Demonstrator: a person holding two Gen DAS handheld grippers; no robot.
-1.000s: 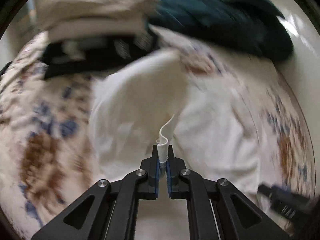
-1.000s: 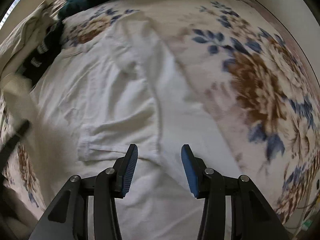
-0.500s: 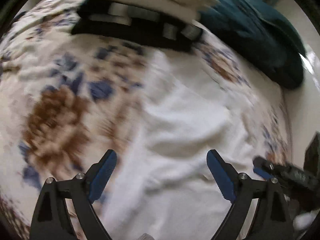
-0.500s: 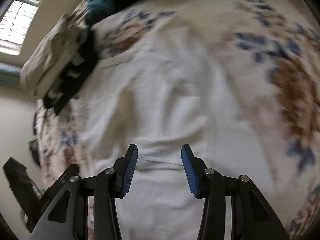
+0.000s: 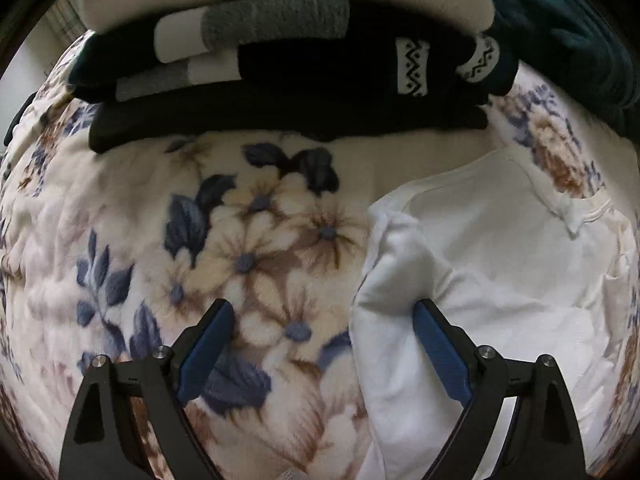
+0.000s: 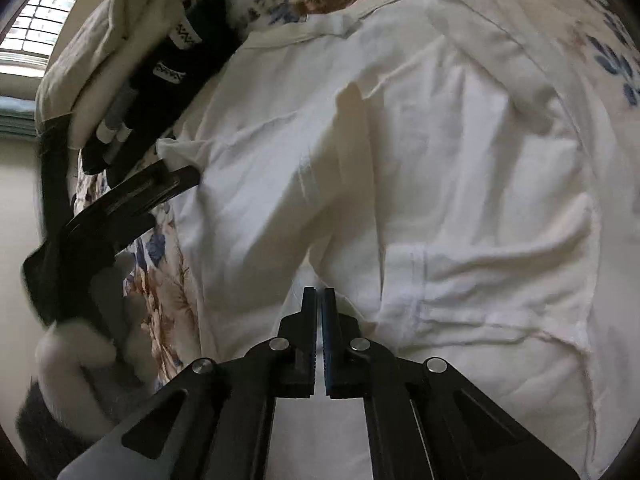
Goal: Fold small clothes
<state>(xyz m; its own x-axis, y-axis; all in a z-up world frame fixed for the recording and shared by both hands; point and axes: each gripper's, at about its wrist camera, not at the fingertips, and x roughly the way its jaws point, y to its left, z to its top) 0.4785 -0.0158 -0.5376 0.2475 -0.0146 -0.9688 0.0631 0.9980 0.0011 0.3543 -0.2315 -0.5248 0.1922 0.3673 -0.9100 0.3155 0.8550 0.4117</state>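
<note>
The white garment (image 6: 420, 168) lies spread on the floral bed (image 5: 120, 240). The left gripper (image 5: 324, 344), which pinched it a second ago, gapes over its left edge. The right gripper (image 6: 319, 300) has just closed, pinching its near fold.

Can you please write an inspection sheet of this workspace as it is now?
Surface: floral blanket, soft and uneven.
Job's things: white shirt spread on the blanket, creased, its left edge bunched up.
Clutter: stack of folded clothes behind the shirt, cream over black; teal cloth beside it.
Grippers: left gripper open, one finger over the blanket, the other at the shirt's bunched edge, nothing pinched. Right gripper shut, jaws just closed, over the shirt; whether cloth is caught between them cannot be told.
Cables: nothing seen.
Surroundings: window and pale wall at the left of the right wrist view.
</note>
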